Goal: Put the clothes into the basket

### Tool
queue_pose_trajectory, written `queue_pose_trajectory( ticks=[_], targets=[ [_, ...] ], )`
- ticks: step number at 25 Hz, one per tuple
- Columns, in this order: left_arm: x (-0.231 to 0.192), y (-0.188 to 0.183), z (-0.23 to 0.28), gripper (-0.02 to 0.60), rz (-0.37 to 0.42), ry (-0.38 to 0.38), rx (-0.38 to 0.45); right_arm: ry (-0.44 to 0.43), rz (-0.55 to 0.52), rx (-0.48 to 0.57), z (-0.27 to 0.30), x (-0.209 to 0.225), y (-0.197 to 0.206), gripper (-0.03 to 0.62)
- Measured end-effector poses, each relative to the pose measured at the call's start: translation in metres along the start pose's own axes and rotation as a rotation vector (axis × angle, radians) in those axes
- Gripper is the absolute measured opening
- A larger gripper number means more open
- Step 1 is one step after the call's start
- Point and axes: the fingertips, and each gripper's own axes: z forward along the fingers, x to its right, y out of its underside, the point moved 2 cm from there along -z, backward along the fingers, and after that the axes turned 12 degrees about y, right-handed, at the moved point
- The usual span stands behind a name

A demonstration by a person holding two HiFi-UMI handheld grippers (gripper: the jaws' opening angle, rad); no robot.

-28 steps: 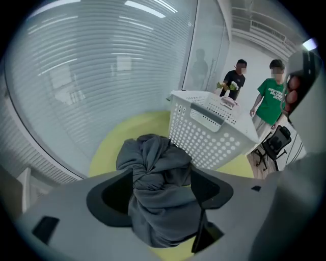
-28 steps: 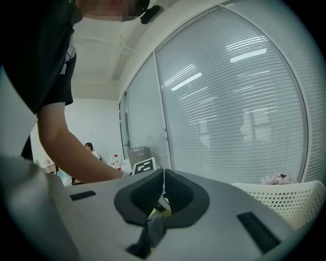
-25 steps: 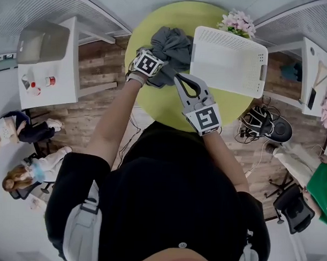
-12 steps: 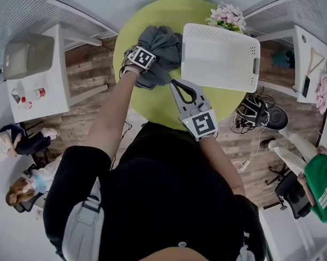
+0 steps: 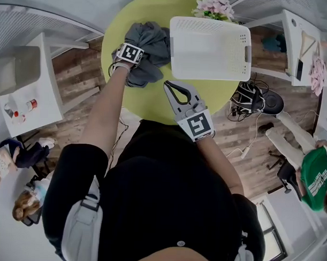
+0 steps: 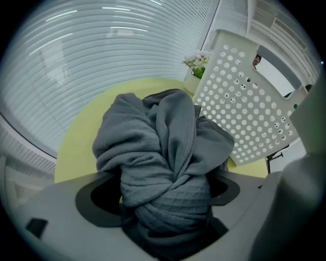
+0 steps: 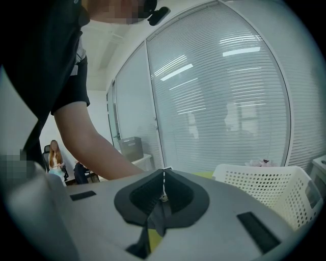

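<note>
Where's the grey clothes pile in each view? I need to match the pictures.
Head view: clothes upper left, on the table, left of the basket.
Left gripper view: centre, bunched between the opening jaws of the left gripper.
Right gripper view: not in it.
Shared landmark: the basket, top centre in head view, upper right in left gripper view, lower right in right gripper view.

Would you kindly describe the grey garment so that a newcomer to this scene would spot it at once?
Find the round yellow-green table, then the white perforated plastic basket standing on it. The crumpled dark grey knitted garment lies on the tabletop right beside the basket, on the person's left. It is the only soft, dark thing there: the basket is rigid and white, the flowers pink.
</note>
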Motion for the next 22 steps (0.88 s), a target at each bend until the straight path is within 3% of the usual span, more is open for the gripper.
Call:
queue_pose_trajectory(
  ticks=[6, 10, 15, 22],
  targets=[
    [0.003, -0.001, -0.003, 0.444, -0.007, -0.025, 0.009, 0.037, 0.043, 0.000, -0.012, 0.005, 0.004, 0.026],
    [0.008, 0.001, -0.013, 0.371, 0.000, -0.051, 0.013, 0.031, 0.031, 0.012, -0.016, -0.002, 0.001, 0.025],
    [0.023, 0.012, -0.037, 0.345, -0.009, -0.050, 0.038, 0.027, 0.023, 0.029, -0.024, -0.012, -0.005, 0.025],
    [0.045, 0.026, -0.099, 0.345, 0.071, -0.089, 0.066, 0.003, 0.010, 0.083, -0.033, -0.032, -0.013, 0.025]
  ],
)
